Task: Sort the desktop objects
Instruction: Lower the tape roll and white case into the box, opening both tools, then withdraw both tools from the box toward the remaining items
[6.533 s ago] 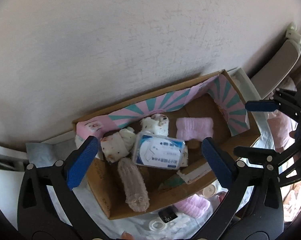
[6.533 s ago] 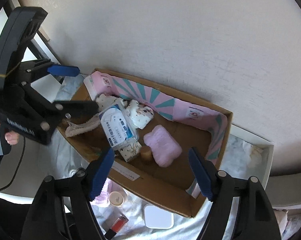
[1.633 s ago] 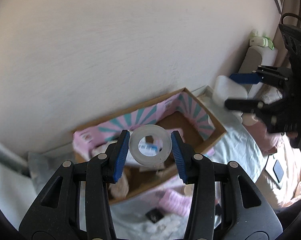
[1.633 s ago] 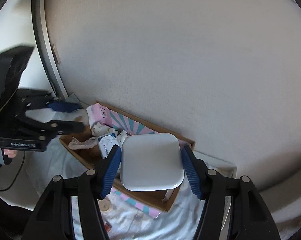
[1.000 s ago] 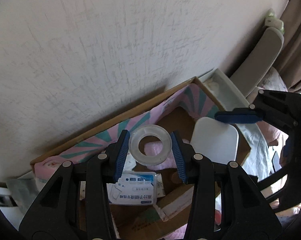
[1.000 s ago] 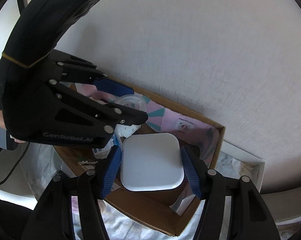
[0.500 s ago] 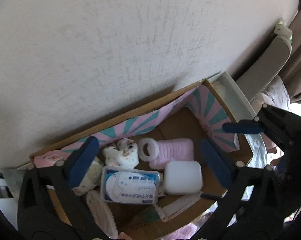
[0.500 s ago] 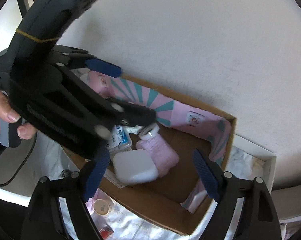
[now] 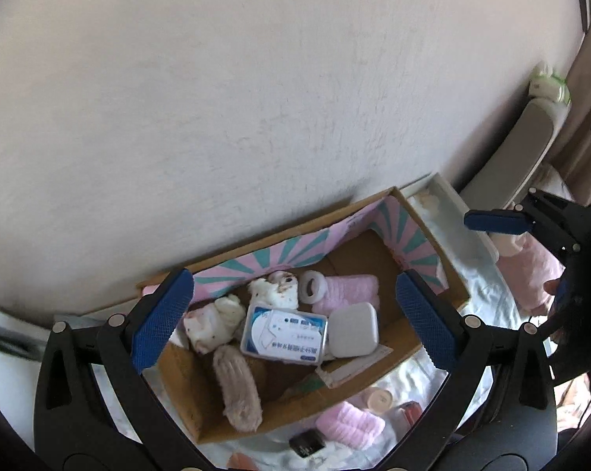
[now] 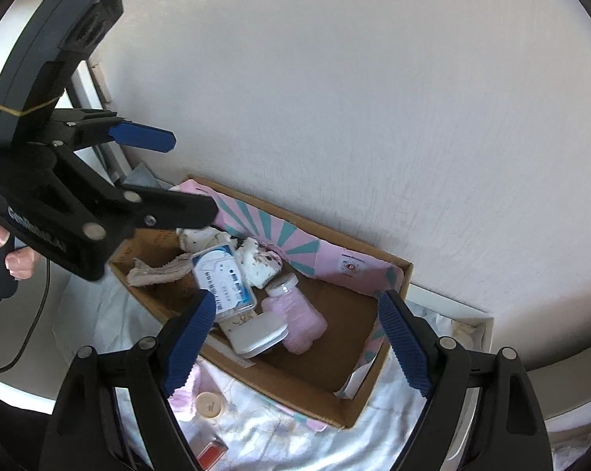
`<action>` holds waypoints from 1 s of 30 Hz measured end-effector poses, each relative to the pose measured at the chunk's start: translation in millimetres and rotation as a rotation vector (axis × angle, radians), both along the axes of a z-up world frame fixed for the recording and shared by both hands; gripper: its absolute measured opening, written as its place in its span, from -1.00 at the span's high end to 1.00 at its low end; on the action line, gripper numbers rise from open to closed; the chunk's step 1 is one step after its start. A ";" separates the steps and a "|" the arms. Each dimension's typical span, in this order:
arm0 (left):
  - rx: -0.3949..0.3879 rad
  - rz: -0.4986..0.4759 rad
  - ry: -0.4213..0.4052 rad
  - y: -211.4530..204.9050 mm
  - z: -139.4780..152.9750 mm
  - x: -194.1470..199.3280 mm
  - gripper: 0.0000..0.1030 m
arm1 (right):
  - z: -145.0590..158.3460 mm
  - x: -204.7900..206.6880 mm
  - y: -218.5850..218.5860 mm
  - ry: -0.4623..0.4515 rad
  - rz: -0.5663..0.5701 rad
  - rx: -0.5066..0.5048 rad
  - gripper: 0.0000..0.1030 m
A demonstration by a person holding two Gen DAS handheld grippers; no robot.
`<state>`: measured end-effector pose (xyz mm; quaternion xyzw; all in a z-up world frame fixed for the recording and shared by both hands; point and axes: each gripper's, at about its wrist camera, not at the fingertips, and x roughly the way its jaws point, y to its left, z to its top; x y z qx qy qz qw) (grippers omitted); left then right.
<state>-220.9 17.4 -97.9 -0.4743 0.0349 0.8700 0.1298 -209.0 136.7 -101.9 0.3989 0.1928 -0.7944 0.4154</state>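
Translucent tape ring (image 9: 314, 286), white rounded case (image 9: 353, 329), cardboard box (image 9: 458, 294)

Left black two-finger gripper with blue ribbed pads (image 9: 295, 322): jaws spread wide, nothing between them, pointing steeply downward. Right black two-finger gripper with blue ribbed pads (image 10: 295, 345): jaws likewise parted and empty, angled downward. In the right wrist view the left gripper sits to the upper left of the right gripper, its handle grasped by the person's bare hand (image 10: 5, 251), fingers curled round the grip.
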 end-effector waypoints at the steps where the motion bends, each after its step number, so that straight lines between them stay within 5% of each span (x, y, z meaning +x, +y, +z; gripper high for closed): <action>1: 0.017 0.005 0.009 -3.9 6.1 4.8 -0.99 | 5.8 3.1 1.8 0.003 0.000 0.000 -0.60; 15: 0.037 0.126 0.142 -62.7 62.5 89.5 -0.99 | 46.5 51.7 24.0 0.037 0.046 -0.095 -0.60; 22: -0.001 0.169 0.171 -71.1 57.3 134.9 -0.99 | 46.3 73.5 38.3 0.040 0.100 -0.130 -0.60; 30: 0.009 0.191 0.111 -68.3 20.9 165.1 -0.99 | 12.7 103.1 30.9 0.034 0.205 -0.058 -0.59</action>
